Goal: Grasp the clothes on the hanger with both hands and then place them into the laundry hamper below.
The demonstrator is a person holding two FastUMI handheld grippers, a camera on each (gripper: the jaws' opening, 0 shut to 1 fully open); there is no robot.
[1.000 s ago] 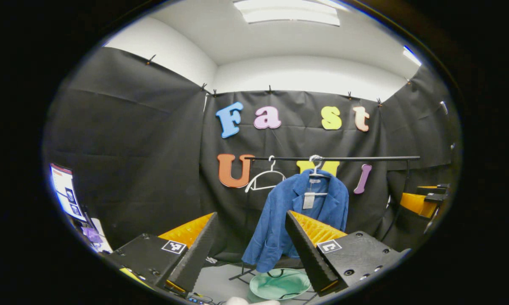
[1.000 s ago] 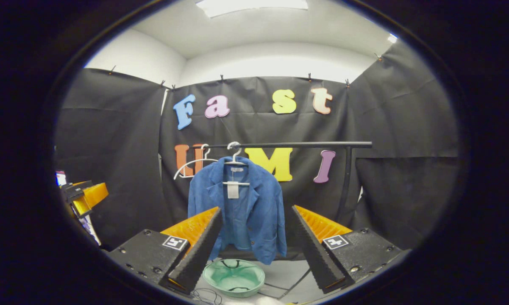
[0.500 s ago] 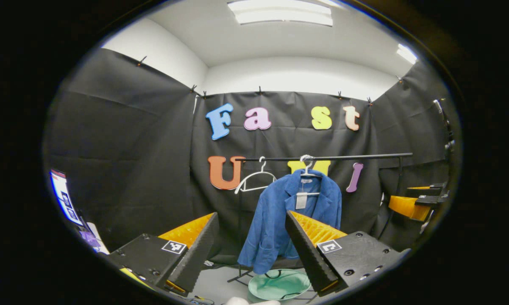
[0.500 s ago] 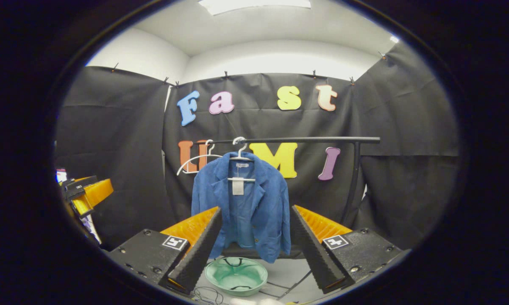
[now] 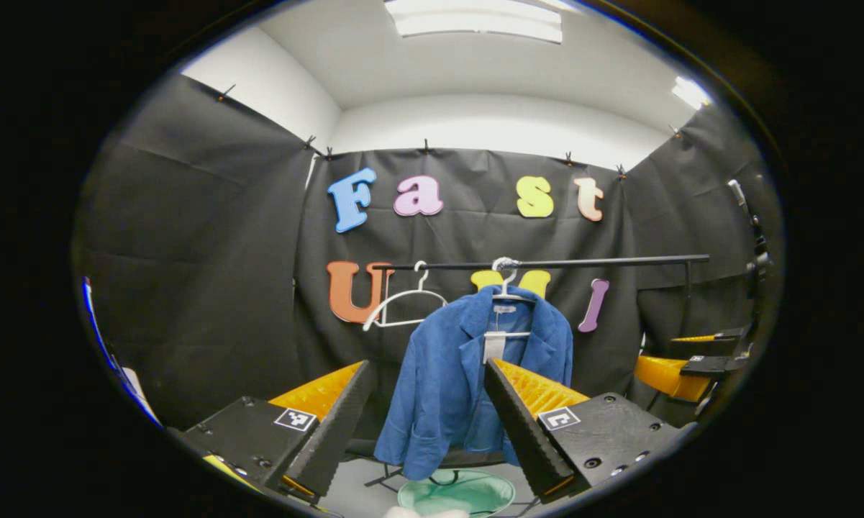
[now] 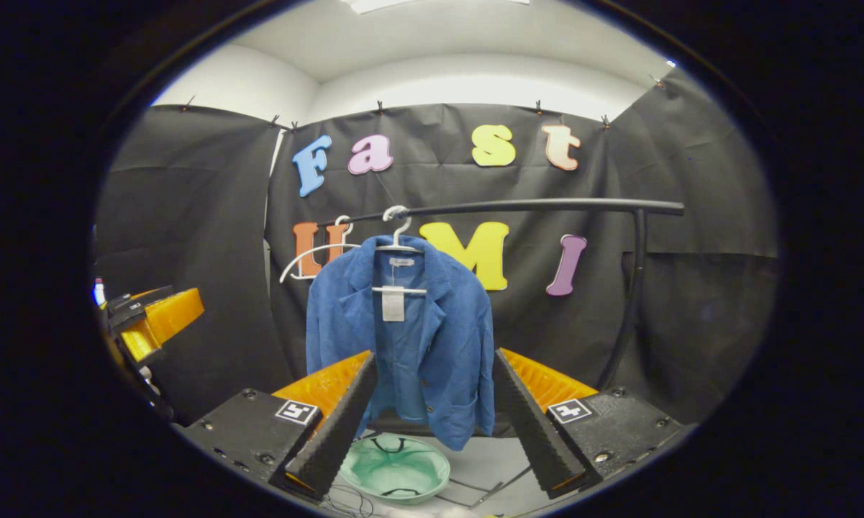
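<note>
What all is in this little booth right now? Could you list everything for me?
Blue jacket: one, blue, hanging on a white hanger on the rail, a pale tag at its collar.
Empty hanger: one, white, on the rail just beside the jacket.
Rail: one, black, a horizontal bar on a black upright post before the black cloth wall.
Laundry hamper: one, pale green with dark handles, on the floor below the jacket.
Ceiling light: bright white panels overhead.
Left gripper: black body, orange ribbed fingers, spread open, short of the jacket.
Right gripper: same build, open, aimed at the jacket's lower half.
</note>
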